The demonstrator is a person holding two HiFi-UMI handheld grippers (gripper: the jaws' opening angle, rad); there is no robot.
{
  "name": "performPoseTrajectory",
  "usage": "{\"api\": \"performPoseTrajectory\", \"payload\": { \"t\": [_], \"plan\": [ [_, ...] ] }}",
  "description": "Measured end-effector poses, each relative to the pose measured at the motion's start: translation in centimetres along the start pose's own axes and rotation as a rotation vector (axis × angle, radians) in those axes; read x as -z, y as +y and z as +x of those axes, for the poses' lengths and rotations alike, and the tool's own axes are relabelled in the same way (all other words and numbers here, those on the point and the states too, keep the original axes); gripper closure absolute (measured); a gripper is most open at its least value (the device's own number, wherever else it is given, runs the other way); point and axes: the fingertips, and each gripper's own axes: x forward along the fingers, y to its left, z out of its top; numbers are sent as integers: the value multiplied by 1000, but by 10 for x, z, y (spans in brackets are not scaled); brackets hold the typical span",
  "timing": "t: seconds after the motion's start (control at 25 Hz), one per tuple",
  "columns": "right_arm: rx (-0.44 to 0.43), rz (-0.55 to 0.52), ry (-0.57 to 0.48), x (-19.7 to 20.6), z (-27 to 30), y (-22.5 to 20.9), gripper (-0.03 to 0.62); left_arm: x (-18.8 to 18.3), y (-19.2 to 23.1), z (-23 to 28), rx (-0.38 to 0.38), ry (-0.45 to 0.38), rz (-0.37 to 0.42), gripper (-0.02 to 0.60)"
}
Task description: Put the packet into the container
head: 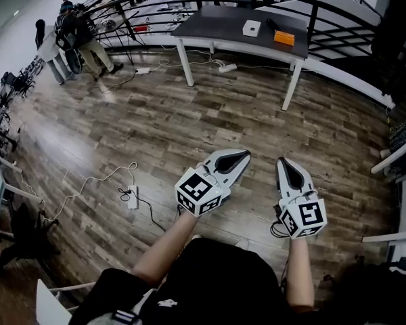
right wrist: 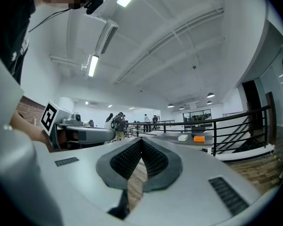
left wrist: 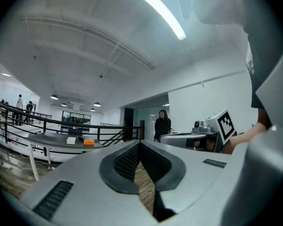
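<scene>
Left gripper [head: 238, 158] hangs level over the wood floor [head: 155, 134], jaws pressed together on nothing; right gripper [head: 289, 164] beside it is likewise closed and empty; the orange packet [head: 284, 38] sits well off on the dark table [head: 210, 26], so the approach looks like the step in hand, with jaws to part on arrival.

The person is holding the left claw [head: 243, 156] and the right claw [head: 284, 162] side by side above the brown wood-plank floor [head: 155, 127], jaws together. A flat orange packet [head: 284, 38] and a small white square box [head: 252, 26] are lying on the dark-topped, white-legged counter [head: 216, 27], well apart from both claws.
</scene>
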Motion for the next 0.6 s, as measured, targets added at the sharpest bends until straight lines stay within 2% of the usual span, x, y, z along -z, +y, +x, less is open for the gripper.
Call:
{"api": "performPoseTrajectory", "payload": {
  "t": [0.28, 0.6],
  "plan": [
    [-29, 10, 6, 10, -1, -25, 591, 12, -10, 19, -24, 34, -6, 575],
    [-21, 26, 28, 17, 23, -46, 591, 15, 18, 38, -39, 41, -23, 575]
  ]
}}
